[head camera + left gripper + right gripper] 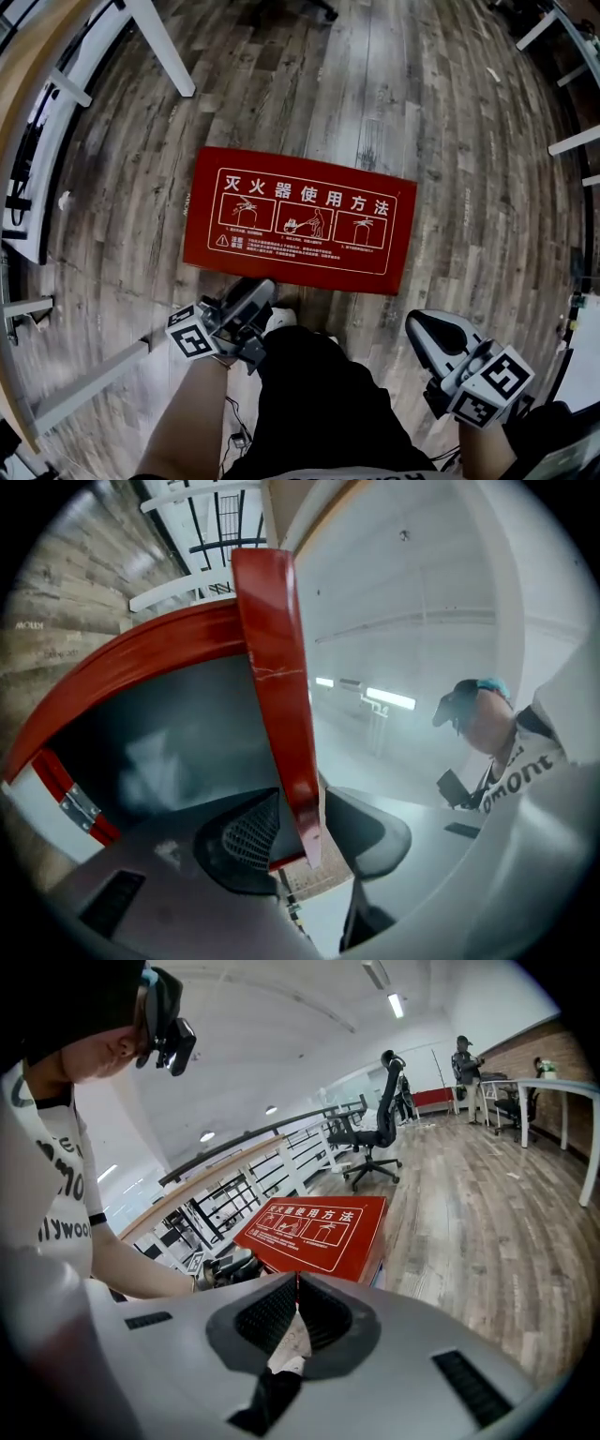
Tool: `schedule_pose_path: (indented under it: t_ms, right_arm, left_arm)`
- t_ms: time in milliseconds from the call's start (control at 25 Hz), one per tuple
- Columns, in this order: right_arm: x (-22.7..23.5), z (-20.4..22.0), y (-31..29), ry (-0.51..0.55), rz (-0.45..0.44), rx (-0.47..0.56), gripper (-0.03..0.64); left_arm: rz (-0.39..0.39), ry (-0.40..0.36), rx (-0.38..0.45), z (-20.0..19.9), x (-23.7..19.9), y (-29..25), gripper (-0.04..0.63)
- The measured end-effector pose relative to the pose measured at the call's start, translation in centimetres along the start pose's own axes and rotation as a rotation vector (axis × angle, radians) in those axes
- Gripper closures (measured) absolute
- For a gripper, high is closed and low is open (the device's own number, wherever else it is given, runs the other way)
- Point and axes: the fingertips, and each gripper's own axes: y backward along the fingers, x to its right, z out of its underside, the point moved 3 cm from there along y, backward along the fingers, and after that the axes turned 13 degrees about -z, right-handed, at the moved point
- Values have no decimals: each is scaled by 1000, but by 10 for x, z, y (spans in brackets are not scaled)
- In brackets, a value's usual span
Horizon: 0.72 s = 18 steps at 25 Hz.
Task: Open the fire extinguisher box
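Down on the wooden floor (441, 112), the red fire extinguisher box (300, 220) lies flat in the middle of the head view, its top facing up with white pictograms and Chinese print across it. The left gripper (262, 298) sits at the lower left of that view, right at the box's near edge and pointing toward it. In the left gripper view its claw stands wide. The red lid edge (277, 696) runs up between the two jaws from the bottom centre to the top of the frame. A sliver of space shows between that edge and the jaw on the frame's right, so the pads do not look pressed on it. Behind the edge, a dark grey panel framed by a curved red rim fills the left half of the frame. The right gripper (427, 333) hangs at the lower right of the head view, apart from the box and off its near right corner. In the right gripper view its jaws meet at the tips with nothing between them. The box shows just above them in the centre of the frame, with the left gripper at its lower left corner. An office chair (375, 1138) stands farther back on the floor, in the upper centre of that view.
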Motion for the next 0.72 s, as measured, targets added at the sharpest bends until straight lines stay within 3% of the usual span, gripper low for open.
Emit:
schedule_pose_path:
  t_ms: [120,440,720]
  right_arm:
    - [4,6,-3,11,1,-7,606]
    - [11,25,-17,34,-11,-22,606]
    - [3,24,-20,16,-29,-11,606]
  left_arm:
    - [76,17,26,-2,-7,-1,453]
    - [294,-39,40,-5,3,-15,456]
    - [258,-79,61,-8,9,-15,499]
